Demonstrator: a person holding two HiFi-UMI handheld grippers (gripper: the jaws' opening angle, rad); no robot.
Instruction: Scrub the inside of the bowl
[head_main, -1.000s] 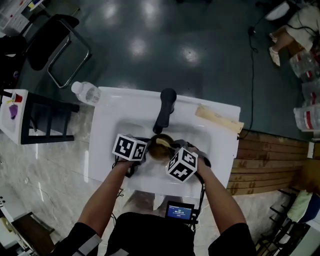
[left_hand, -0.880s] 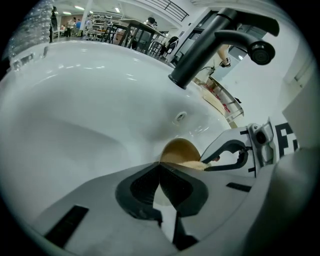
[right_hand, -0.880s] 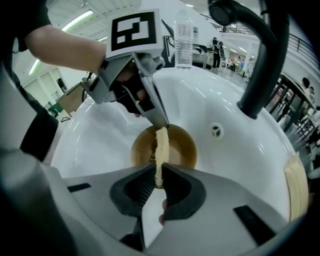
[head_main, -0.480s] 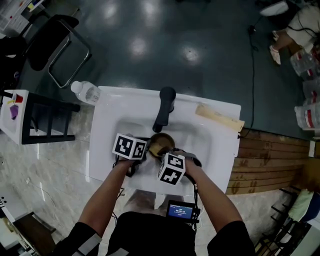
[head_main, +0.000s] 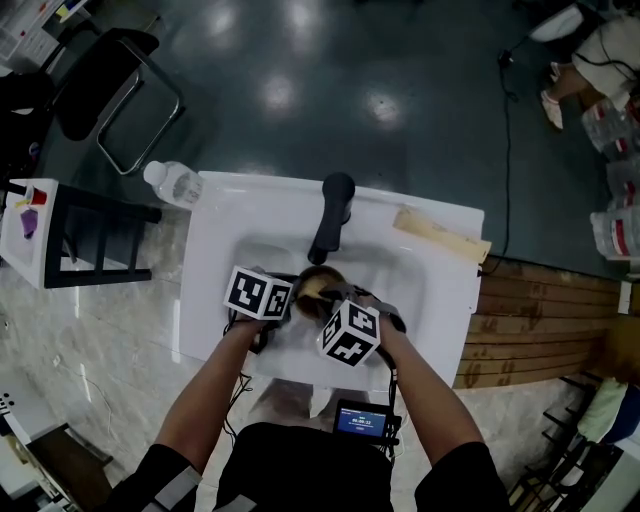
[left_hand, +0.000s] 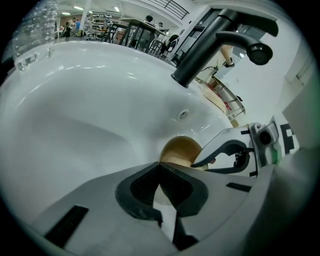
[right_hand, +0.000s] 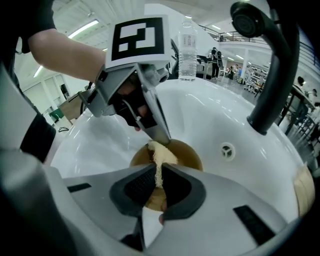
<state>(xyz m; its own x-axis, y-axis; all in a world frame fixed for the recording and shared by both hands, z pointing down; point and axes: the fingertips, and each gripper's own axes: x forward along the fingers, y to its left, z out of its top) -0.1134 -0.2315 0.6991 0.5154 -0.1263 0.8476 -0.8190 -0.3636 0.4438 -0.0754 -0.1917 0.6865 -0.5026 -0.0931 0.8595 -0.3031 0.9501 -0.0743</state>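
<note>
Your left gripper (left_hand: 160, 167) is clamped shut on the rim of the bowl (left_hand: 182, 149). Its marker cube sits where it was a second ago. Your right gripper (right_hand: 159, 169) is pinched tight on a pale, fibrous scrub pad (right_hand: 159, 159) that stands up between its pads and reaches down into the bowl. That gripper's cube now lies closer to the left one than a second ago, after swinging closer still half a second back.

The bowl is brown and glossy with a thin, lighter rim. It lies low in the basin on your side of the black tap (head_main: 333, 215), under its spout, with its mouth tilted towards your right gripper. Both pairs of jaws meet at it, the left tips on its rim nearest the tap.

Around it the white sink (head_main: 220, 260) curves up smoothly. Bare basin wall shows to the tap's left and right, and the overflow hole (right_hand: 227, 150) lies just below the tap's base. A water bottle (head_main: 172, 184) lies beyond the sink's corner left of the tap. A wooden strip (head_main: 440, 237) rests on the rim to the tap's right.
</note>
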